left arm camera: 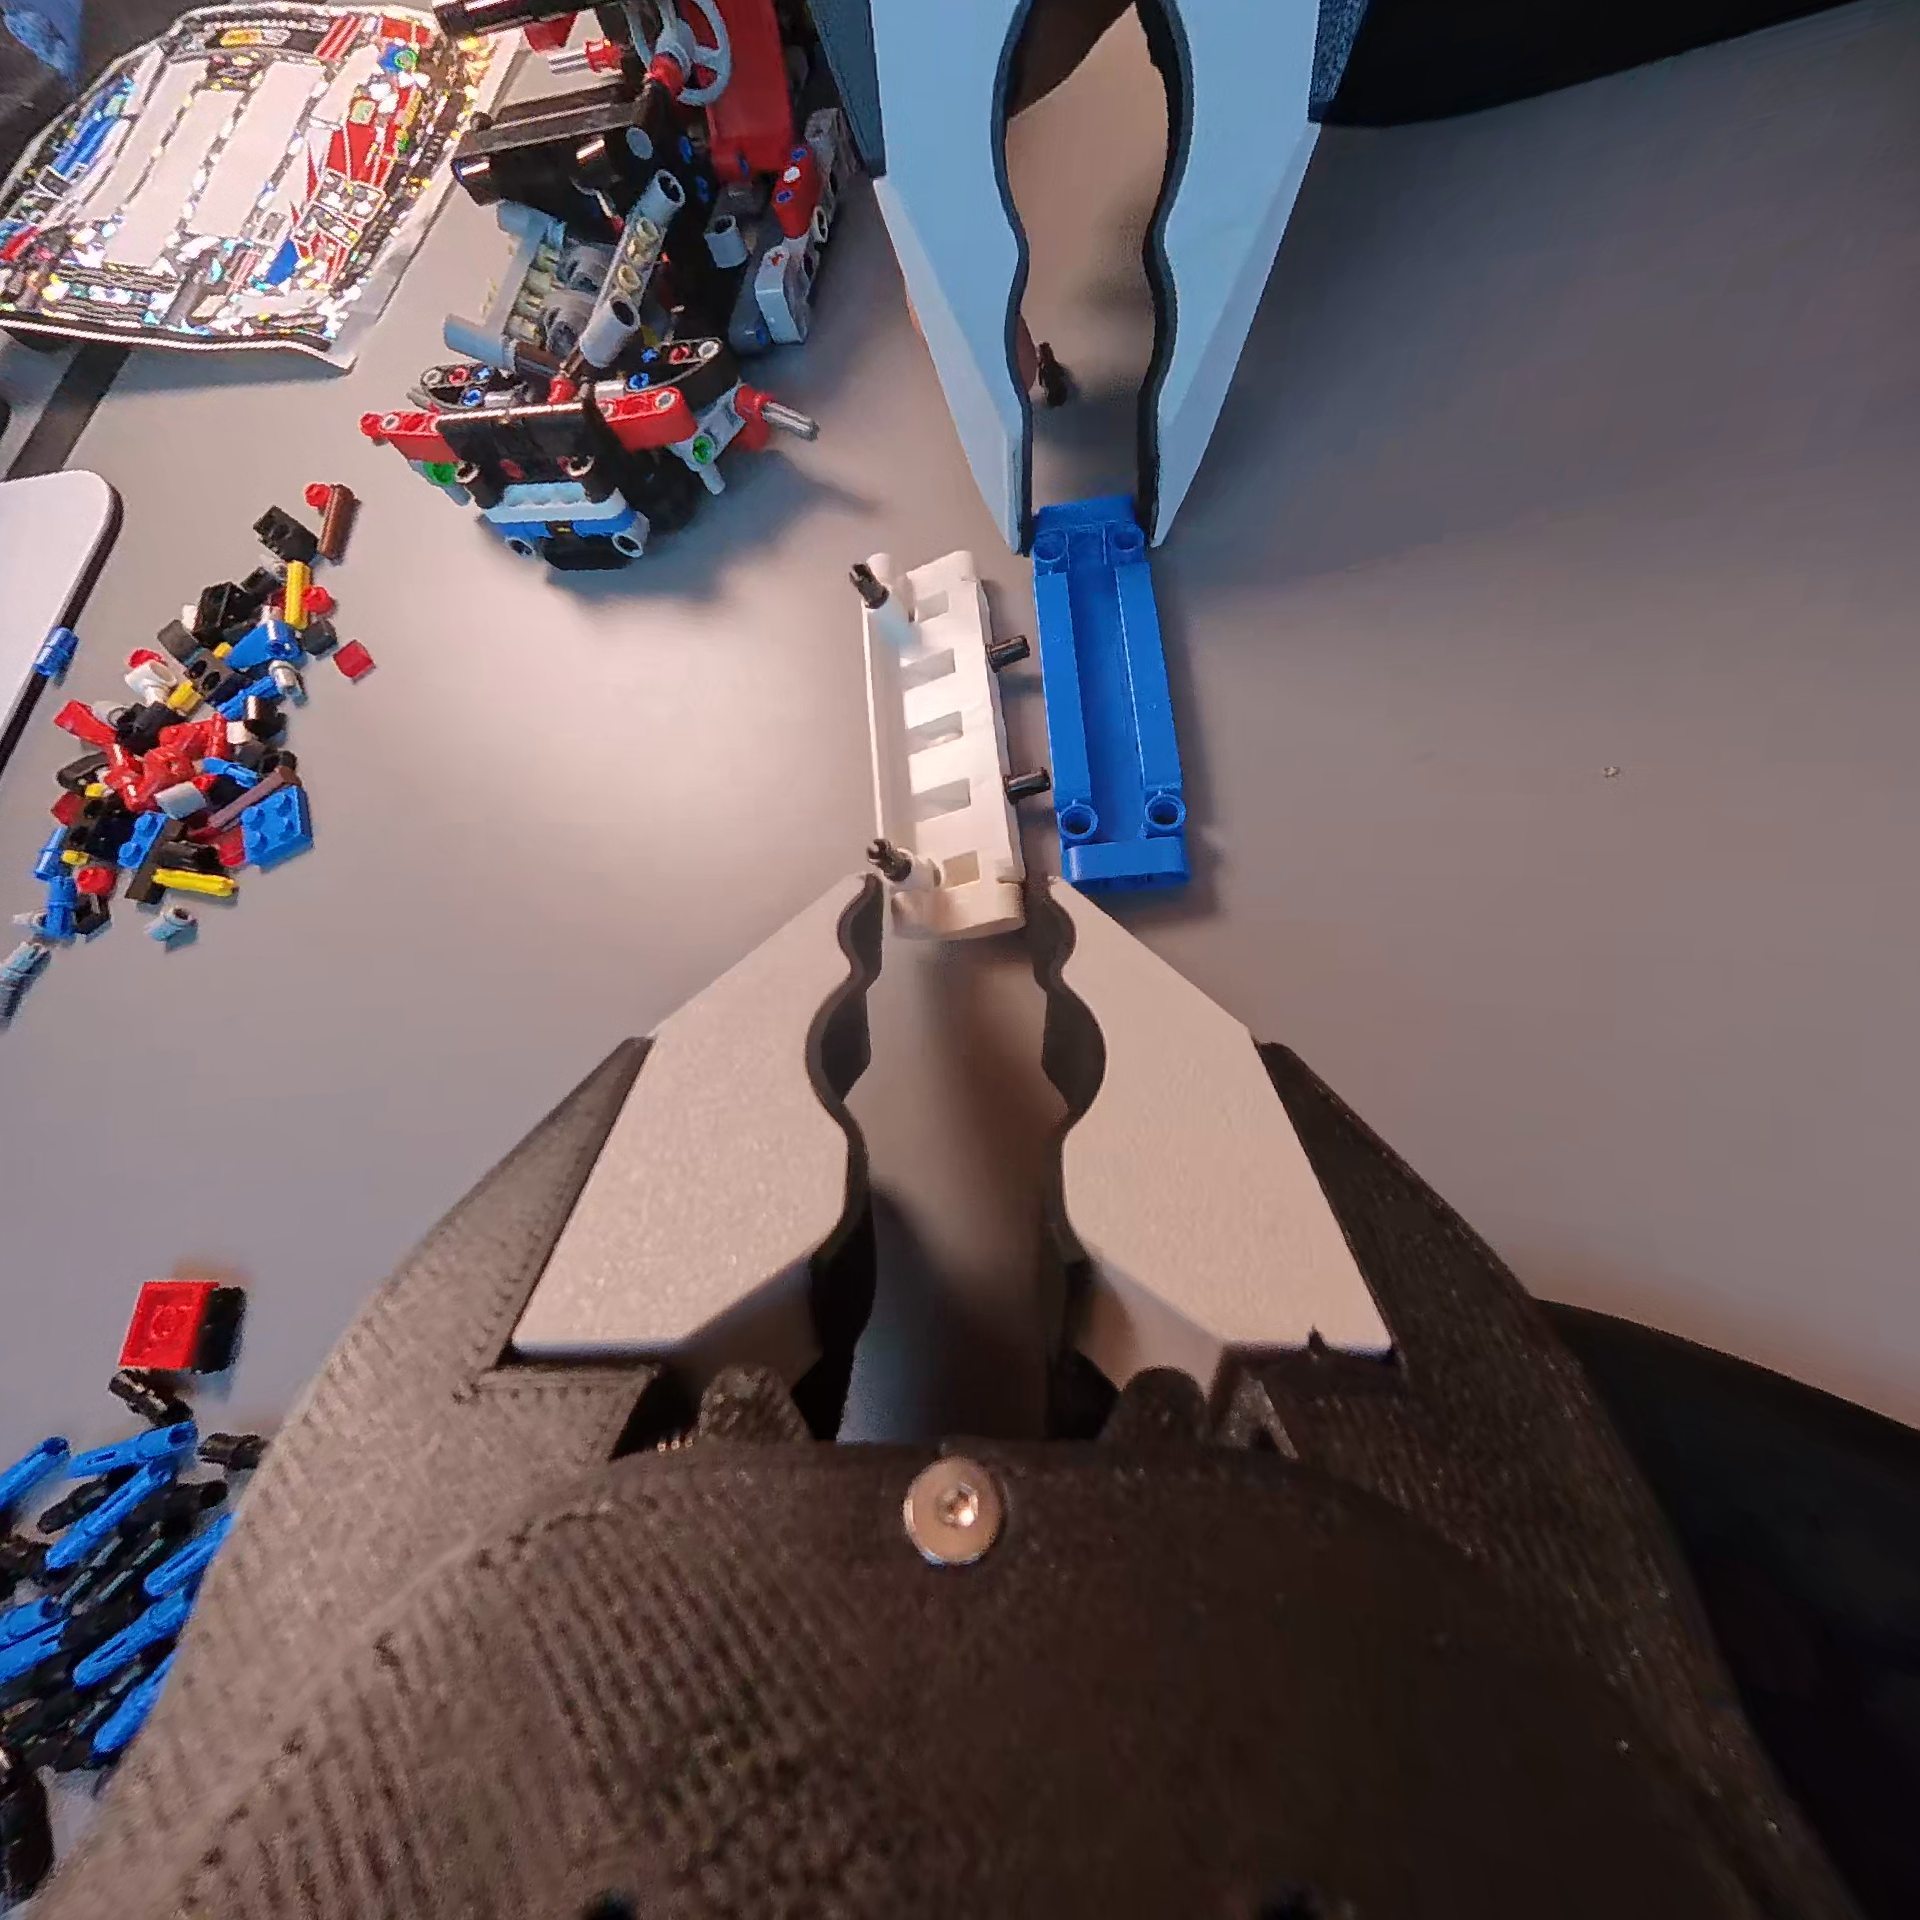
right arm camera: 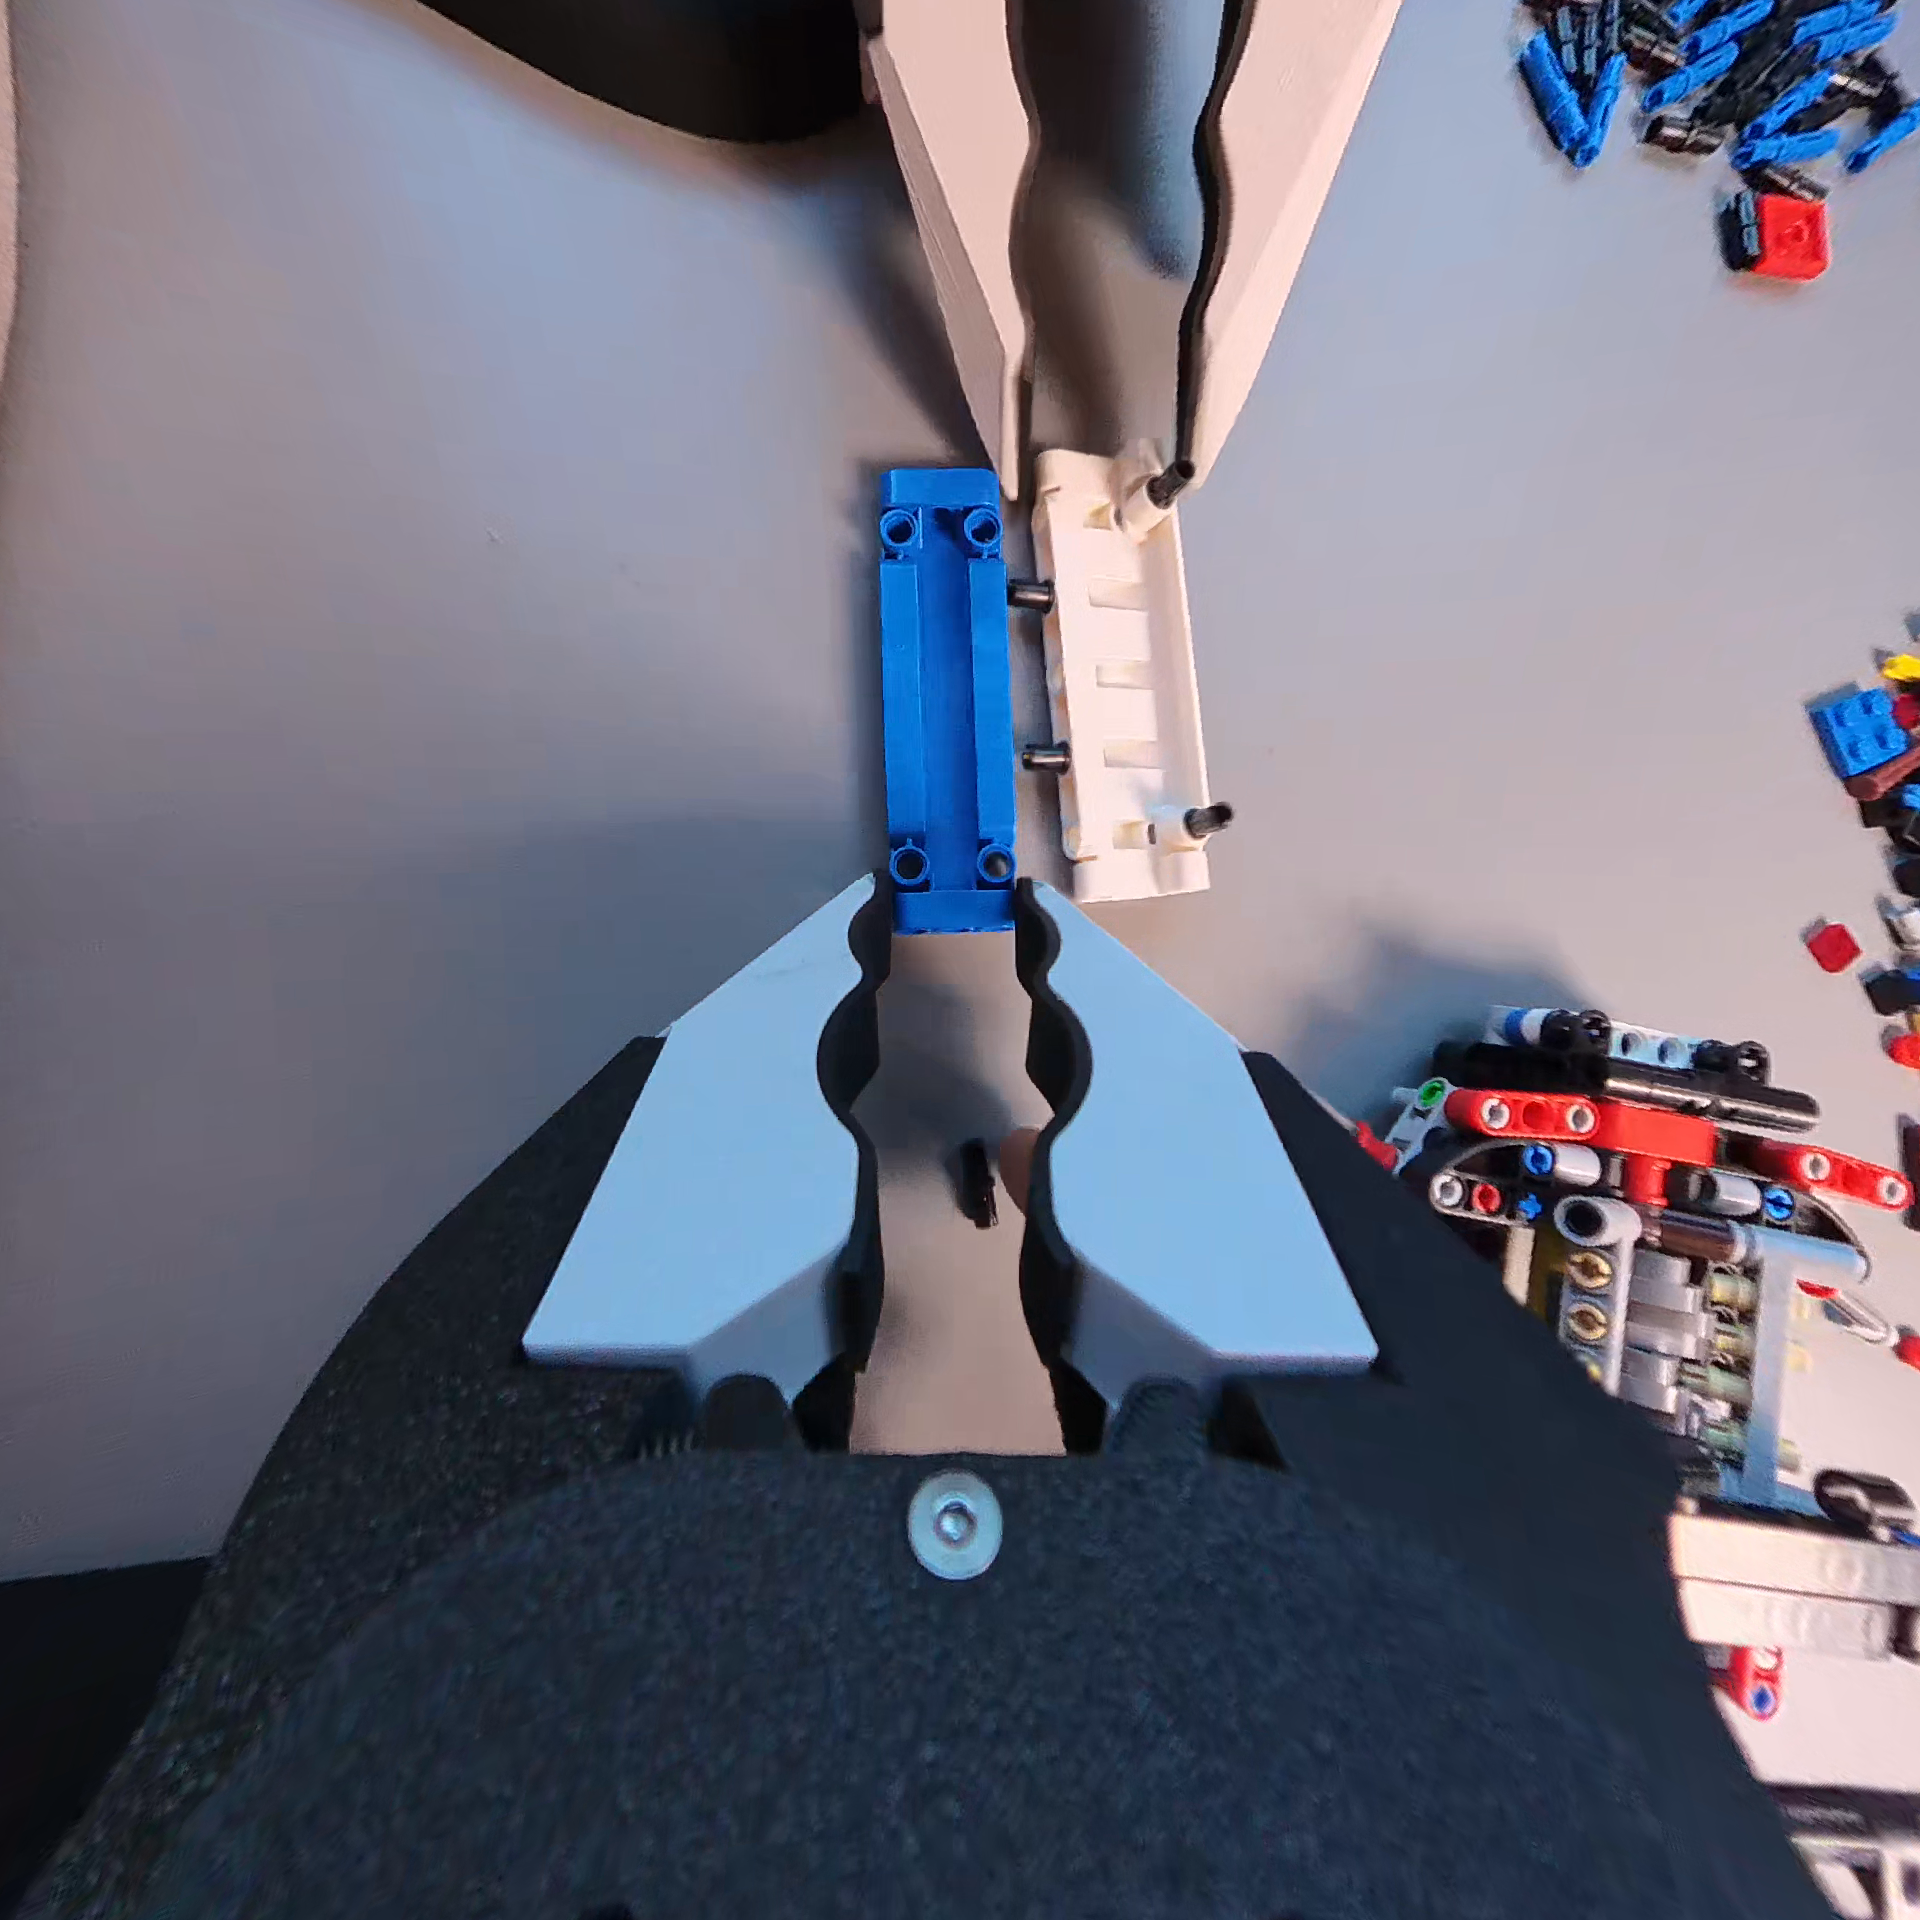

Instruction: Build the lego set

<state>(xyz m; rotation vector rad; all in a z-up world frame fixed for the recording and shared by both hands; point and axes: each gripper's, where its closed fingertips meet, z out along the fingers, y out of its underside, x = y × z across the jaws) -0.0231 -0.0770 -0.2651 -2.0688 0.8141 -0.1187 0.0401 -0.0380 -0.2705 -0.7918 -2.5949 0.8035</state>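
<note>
A blue panel [left arm camera: 1112, 696] and a white panel [left arm camera: 945, 748] lie side by side on the grey table [left arm camera: 1507, 831]. Two black pins [left arm camera: 1023, 779] stick out of the white panel toward the blue one, with a small gap between. My left gripper [left arm camera: 951, 899] is shut on the near end of the white panel. My right gripper [right arm camera: 951, 904] is shut on the end of the blue panel [right arm camera: 945, 686], beside the white panel [right arm camera: 1127, 686]. Each gripper shows opposite in the other's view: the right gripper [left arm camera: 1086, 520], the left gripper [right arm camera: 1101, 473].
A partly built red, black and grey model [left arm camera: 603, 343] stands at the back left, with a sticker sheet [left arm camera: 208, 177] beyond it. Loose pieces [left arm camera: 177, 748], blue and black pins [left arm camera: 94, 1558] and a red brick [left arm camera: 166, 1325] lie at the left. A loose black pin [right arm camera: 977, 1184] lies between my right fingers. My hands' fingertips stand some 8 centimeters from each other.
</note>
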